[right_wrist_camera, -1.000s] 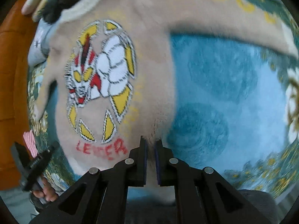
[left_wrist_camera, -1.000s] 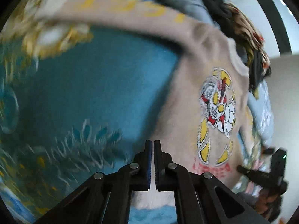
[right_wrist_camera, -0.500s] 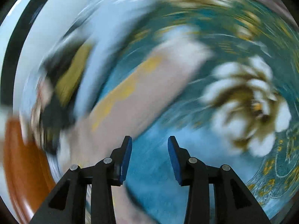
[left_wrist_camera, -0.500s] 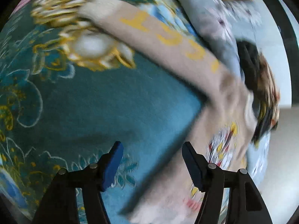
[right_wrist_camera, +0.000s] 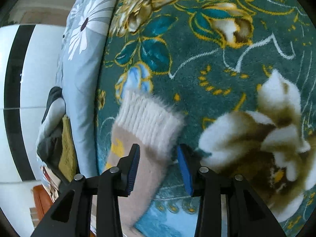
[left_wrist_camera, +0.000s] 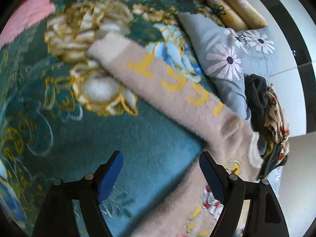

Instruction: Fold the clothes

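Sweater (left_wrist_camera: 173, 90), fuzzy beige w/ yellow lettering, lies flat on teal floral blanket (left_wrist_camera: 83, 130). In left wrist view its sleeve (left_wrist_camera: 138, 67) runs diagonally ahead of left gripper (left_wrist_camera: 161, 174), up & to the left, pale cuff at far end; body w/ printed graphic sits under & just beyond the right finger. Left gripper is spread wide, nothing between fingers, blanket showing in the gap.

Right gripper (right_wrist_camera: 158, 165) also wide apart, holding nothing; ribbed cuff (right_wrist_camera: 148, 122) lies directly ahead, sleeve passing between & under its fingers. Contact w/ fabric: can't tell.

Grey daisy-print pillow (left_wrist_camera: 227, 59) beyond sweater, to right of left gripper. Pile of dark & patterned clothes (left_wrist_camera: 266, 106) beside pillow, farther right. Pink fabric (left_wrist_camera: 25, 19) far upper left.
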{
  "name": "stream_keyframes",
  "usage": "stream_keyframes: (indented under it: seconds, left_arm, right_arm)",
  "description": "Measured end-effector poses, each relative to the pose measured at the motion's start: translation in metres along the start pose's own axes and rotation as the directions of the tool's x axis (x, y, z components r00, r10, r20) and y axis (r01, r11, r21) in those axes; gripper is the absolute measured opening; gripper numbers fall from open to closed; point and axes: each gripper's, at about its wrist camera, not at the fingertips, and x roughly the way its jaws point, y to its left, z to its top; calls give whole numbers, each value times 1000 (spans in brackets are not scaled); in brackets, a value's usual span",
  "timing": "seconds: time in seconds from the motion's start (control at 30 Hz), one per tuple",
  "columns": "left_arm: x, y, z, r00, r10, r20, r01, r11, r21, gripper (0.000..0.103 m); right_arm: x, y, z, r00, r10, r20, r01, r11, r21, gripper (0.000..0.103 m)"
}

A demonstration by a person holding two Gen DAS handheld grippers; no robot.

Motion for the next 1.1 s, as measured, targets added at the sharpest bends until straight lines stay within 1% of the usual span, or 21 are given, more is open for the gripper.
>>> stream_keyframes:
  seconds: [0.03,0.07,0.13,0.17,0.23,0.27,0.3,0.37,0.4,0.47,0.53,0.6,0.7,0.8,0.87,0.93,1.03,1.1]
  left_arm:
    - [-1,0,1,1000,13,12,-13,1000,28,82]
    - [-2,0,1,999,29,25,-30,998,58,82]
    - [-2,-4,4,995,79,58,-86,987,135,82]
    - [-1,-5,6,993,95,72,-105,983,152,82]
    - [0,-2,11,986,130,107,-147,974,170,82]
    - [1,-1,14,981,150,124,-170,970,174,82]
    - [1,3,18,975,178,136,-199,967,162,82]
    - [3,12,26,967,217,131,-234,963,134,81]
    - [3,17,29,968,217,125,-231,966,115,81]
    - [2,29,36,971,206,120,-216,973,78,81]
    - [1,40,42,975,189,121,-195,980,42,81]
    - [1,48,46,979,167,116,-171,985,30,81]
    - [2,61,51,987,133,95,-134,991,5,81]
    - [3,76,53,995,80,54,-77,995,-55,81]
    - [0,84,53,998,47,45,-43,995,-87,81]
    - [-6,91,52,998,28,53,-22,995,-98,81]
    - [-9,99,55,999,6,48,-2,996,-93,81]
    - [-9,104,59,998,11,56,-6,995,-98,81]
  right_arm:
    - [-1,2,2,1000,-7,2,7,1000,1,8]
    - [-5,8,3,1000,-23,9,24,1000,-18,7]
    - [-18,35,-5,999,-17,39,21,993,-119,7]
    - [-27,58,-14,998,-2,57,14,979,-204,7]
    - [-43,103,-37,996,37,84,-4,929,-369,7]
    - [-51,128,-54,994,78,78,-35,895,-444,7]
    - [-59,154,-75,991,121,64,-70,852,-519,7]
    - [-72,207,-129,977,213,4,-157,731,-664,7]
    - [-76,227,-156,969,243,-33,-192,670,-717,6]
    - [-74,256,-201,956,273,-111,-256,584,-770,6]
    - [-61,280,-249,944,267,-194,-310,518,-797,6]
    - [-40,294,-292,946,219,-239,-318,478,-819,6]
    - [2,290,-342,960,96,-264,-279,452,-847,6]
    - [45,287,-392,959,-28,-281,-244,421,-874,6]
    - [73,285,-425,951,-112,-287,-223,396,-891,6]
    - [101,282,-455,938,-194,-287,-200,374,-906,6]
    - [135,266,-469,917,-302,-260,-139,370,-919,7]
    - [142,259,-475,910,-334,-244,-114,365,-924,7]
